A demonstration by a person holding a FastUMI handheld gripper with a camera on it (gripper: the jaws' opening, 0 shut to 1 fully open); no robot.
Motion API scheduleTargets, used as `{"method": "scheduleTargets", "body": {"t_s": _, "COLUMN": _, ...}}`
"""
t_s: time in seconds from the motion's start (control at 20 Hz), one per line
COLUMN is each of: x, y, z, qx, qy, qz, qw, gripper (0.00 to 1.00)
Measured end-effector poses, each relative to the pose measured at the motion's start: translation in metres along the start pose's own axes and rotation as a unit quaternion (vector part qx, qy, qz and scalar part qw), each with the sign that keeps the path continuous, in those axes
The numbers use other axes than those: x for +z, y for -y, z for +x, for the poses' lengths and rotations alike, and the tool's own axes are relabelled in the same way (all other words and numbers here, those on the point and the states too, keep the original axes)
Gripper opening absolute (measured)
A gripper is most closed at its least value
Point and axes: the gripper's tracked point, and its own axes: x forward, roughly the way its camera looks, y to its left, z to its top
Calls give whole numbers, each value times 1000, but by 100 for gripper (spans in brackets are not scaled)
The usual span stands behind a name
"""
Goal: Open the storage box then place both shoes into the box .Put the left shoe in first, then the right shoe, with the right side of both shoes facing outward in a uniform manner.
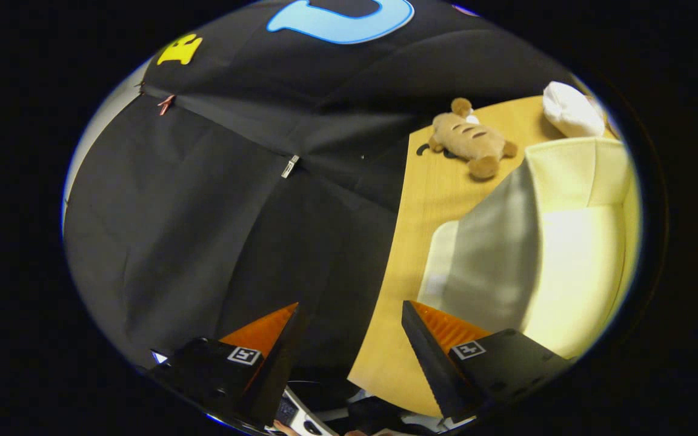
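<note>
Claw gapes empty; storage box stands just beyond.

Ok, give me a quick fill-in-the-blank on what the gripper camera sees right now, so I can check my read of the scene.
1. The gripper has its fingers ____, with nothing between them.
2. The plush toy lies on the ____ table, beyond the fingers.
3. The pale storage box sits nearer the fingers than the ____ toy.
4. A ____ soft object lies beyond the box.

Missing words: open; wooden; plush; white
</note>
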Motion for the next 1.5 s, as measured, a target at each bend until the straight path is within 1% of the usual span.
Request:
{"method": "scheduleTargets", "body": {"t_s": 0.1, "x": 13, "y": 11, "z": -24, "qx": -12, "qy": 24, "qz": -21, "qw": 999, "gripper": 98}}
{"method": "scheduleTargets", "body": {"t_s": 0.25, "x": 35, "y": 33, "z": -66, "qx": -45, "qy": 54, "qz": -45, "qw": 997, "gripper": 98}}
{"method": "scheduleTargets", "body": {"t_s": 0.45, "x": 73, "y": 61, "z": -124, "qx": -82, "qy": 110, "qz": -70, "qw": 988, "gripper": 98}}
{"method": "scheduleTargets", "body": {"t_s": 0.55, "x": 92, "y": 83, "z": -155, "qx": -112, "qy": 141, "qz": -93, "qw": 979, "gripper": 98}}
{"method": "scheduleTargets", "body": {"t_s": 0.65, "x": 108, "y": 109, "z": -189, "qx": -150, "qy": 172, "qz": -113, "qw": 967, "gripper": 98}}
{"method": "scheduleTargets", "body": {"t_s": 0.85, "x": 128, "y": 166, "z": -257, "qx": -221, "qy": 216, "qz": -131, "qw": 942, "gripper": 98}}
{"method": "scheduleTargets", "body": {"t_s": 1.05, "x": 126, "y": 222, "z": -308, "qx": -274, "qy": 224, "qz": -135, "qw": 926, "gripper": 98}}
{"method": "scheduleTargets", "body": {"t_s": 1.25, "x": 107, "y": 276, "z": -350, "qx": -310, "qy": 209, "qz": -123, "qw": 919, "gripper": 98}}
{"method": "scheduleTargets", "body": {"t_s": 1.4, "x": 89, "y": 318, "z": -363, "qx": -334, "qy": 185, "qz": -124, "qw": 916, "gripper": 98}}
{"method": "scheduleTargets", "body": {"t_s": 1.5, "x": 74, "y": 345, "z": -364, "qx": -346, "qy": 163, "qz": -121, "qw": 916, "gripper": 98}}
